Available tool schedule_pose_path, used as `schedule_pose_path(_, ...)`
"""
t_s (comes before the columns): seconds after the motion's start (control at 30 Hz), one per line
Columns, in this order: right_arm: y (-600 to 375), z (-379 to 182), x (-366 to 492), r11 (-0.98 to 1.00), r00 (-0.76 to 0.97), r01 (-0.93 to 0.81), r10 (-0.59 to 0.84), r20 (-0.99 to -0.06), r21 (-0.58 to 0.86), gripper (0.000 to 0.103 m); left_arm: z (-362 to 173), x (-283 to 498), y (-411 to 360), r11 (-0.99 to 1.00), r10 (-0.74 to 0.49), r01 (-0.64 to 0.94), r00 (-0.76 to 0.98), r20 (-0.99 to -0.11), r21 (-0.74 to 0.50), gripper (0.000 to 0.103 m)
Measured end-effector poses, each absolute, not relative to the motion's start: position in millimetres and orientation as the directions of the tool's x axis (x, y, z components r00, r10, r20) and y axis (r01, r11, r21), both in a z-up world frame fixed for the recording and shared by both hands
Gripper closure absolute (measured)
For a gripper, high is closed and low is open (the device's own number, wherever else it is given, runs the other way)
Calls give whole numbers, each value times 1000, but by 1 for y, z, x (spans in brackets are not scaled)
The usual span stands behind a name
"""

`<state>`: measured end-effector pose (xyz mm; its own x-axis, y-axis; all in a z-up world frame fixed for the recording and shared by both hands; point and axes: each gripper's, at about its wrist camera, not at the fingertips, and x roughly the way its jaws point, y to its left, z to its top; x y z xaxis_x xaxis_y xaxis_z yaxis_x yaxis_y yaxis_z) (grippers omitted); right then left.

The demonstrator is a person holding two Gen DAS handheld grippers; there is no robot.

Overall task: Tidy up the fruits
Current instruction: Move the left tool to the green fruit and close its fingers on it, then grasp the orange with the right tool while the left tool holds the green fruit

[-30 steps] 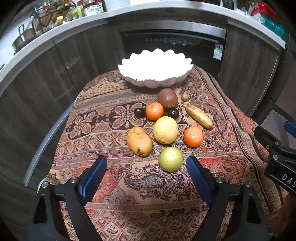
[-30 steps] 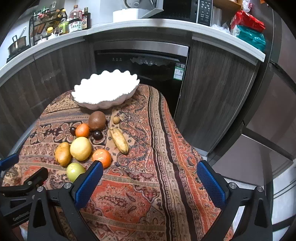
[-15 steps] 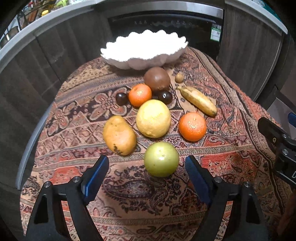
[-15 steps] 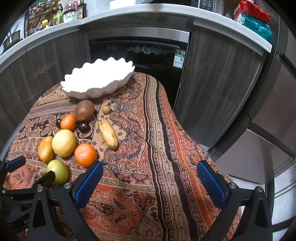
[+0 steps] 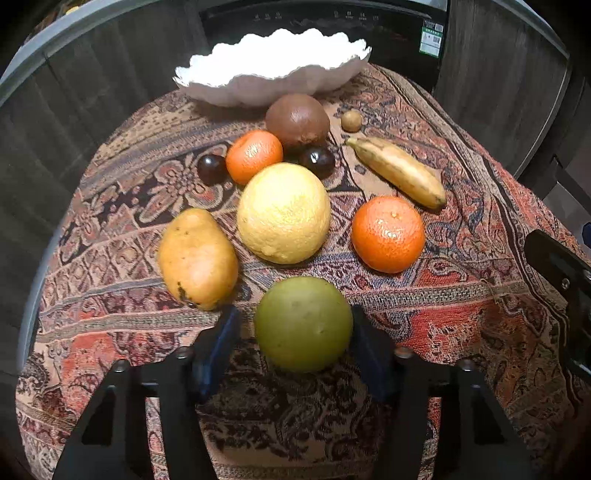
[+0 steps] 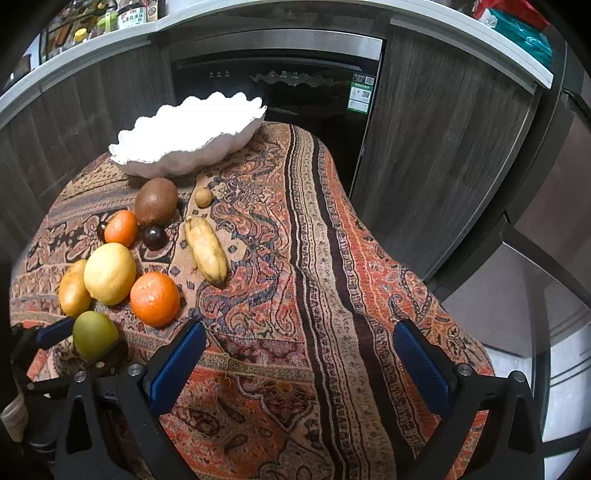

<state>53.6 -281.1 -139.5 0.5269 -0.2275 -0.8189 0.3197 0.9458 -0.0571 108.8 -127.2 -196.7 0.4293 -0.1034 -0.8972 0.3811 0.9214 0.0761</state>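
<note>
A green round fruit (image 5: 303,323) lies on the patterned cloth between the fingers of my left gripper (image 5: 295,341). The jaws have narrowed around it; the right pad touches it, a small gap shows at the left pad. It also shows in the right wrist view (image 6: 94,334). Behind it lie a mango (image 5: 197,258), a large yellow citrus (image 5: 283,213), an orange (image 5: 388,233), a banana (image 5: 399,171), a smaller orange (image 5: 254,156), a brown round fruit (image 5: 297,120), two dark plums and a small nut. A white scalloped bowl (image 5: 273,74) stands at the back. My right gripper (image 6: 299,362) is open and empty over the cloth.
The round table is covered by a patterned cloth (image 6: 332,258) that drops off at the right. Dark cabinets and an oven (image 6: 280,85) stand behind. Bottles sit on the counter (image 6: 110,22) at the upper left.
My left gripper moved forward and down until the green fruit sits between its fingers, and the jaws narrowed around it. My right gripper shifted slightly forward and stayed open.
</note>
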Motion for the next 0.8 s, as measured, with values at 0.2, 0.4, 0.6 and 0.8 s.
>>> schedule_pose_path(0.2, -281, -140, 53, 946, 523, 319, -226, -822, -57, 0, -197, 107, -127, 917, -125, 394, 427, -896, 60, 55)
schedule_pose_path(0.4, -277, -137, 52, 947, 530, 315, -236, -814, -69, 0, -190, 101, -124, 913, -126, 402, 430, -894, 66, 55)
schedule_pose_path(0.6, -269, -128, 52, 954, 547, 289, -237, -803, -85, 0, -173, 94, -112, 916, -133, 396, 448, -884, 62, 55)
schedule_pose_path(0.8, -254, -125, 60, 970, 553, 238, -179, -814, -51, 0, -152, 94, -90, 935, -129, 350, 486, -865, 58, 55)
